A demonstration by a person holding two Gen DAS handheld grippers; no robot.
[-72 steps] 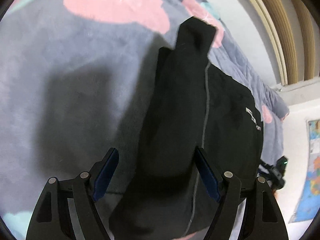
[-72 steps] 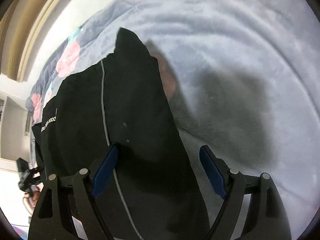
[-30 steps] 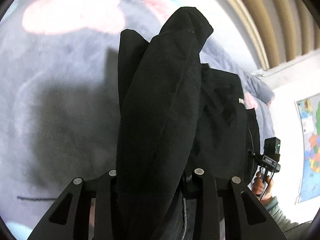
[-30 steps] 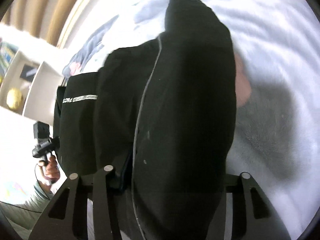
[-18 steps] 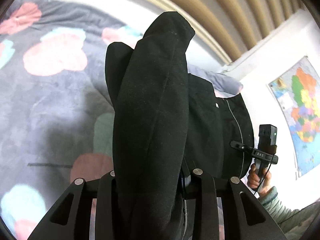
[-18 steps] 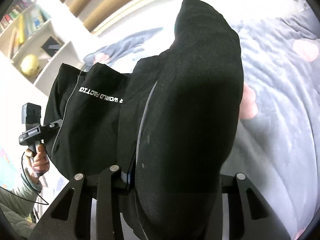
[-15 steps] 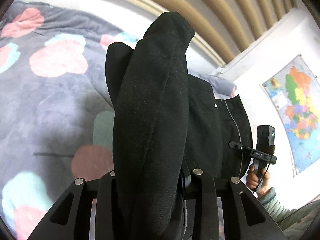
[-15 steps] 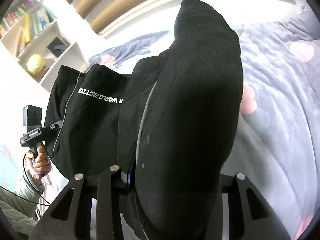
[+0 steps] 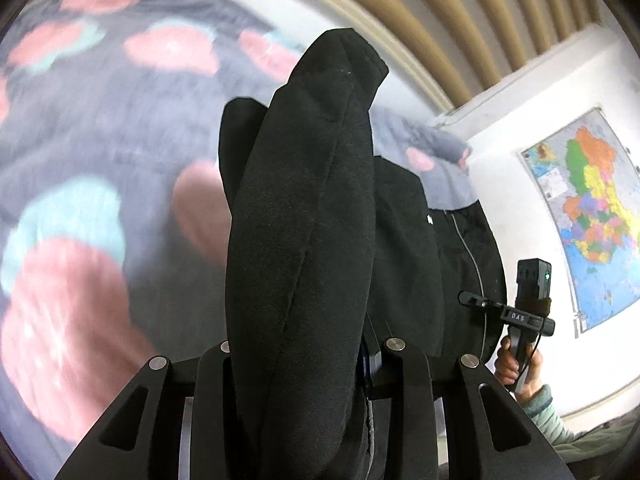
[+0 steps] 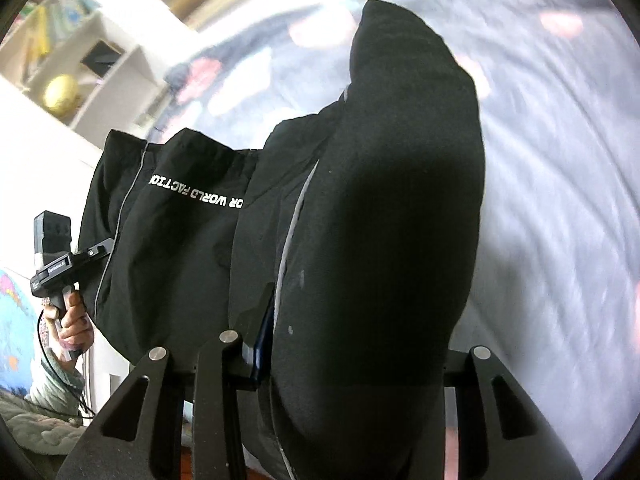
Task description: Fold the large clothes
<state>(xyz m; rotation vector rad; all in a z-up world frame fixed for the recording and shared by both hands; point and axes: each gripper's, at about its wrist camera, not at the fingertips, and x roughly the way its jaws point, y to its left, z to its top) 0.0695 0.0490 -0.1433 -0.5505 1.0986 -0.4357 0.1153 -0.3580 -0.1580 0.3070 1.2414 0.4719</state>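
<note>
While both grippers, left gripper [image 9: 298, 356] and right gripper [image 10: 352, 344], are clamping thick bunches of the black jacket [image 10: 192, 240] above the blanket-covered bed [image 9: 100, 128], the bulky fabric is risking slipping out or landing crooked.

- We see black trousers [image 10: 380, 220] with white lettering and thin grey piping.
- Our blanket [image 9: 92, 152] is grey with pink and teal blotches.
- The wall map [image 9: 592, 216] shows orange, yellow, green and blue.
</note>
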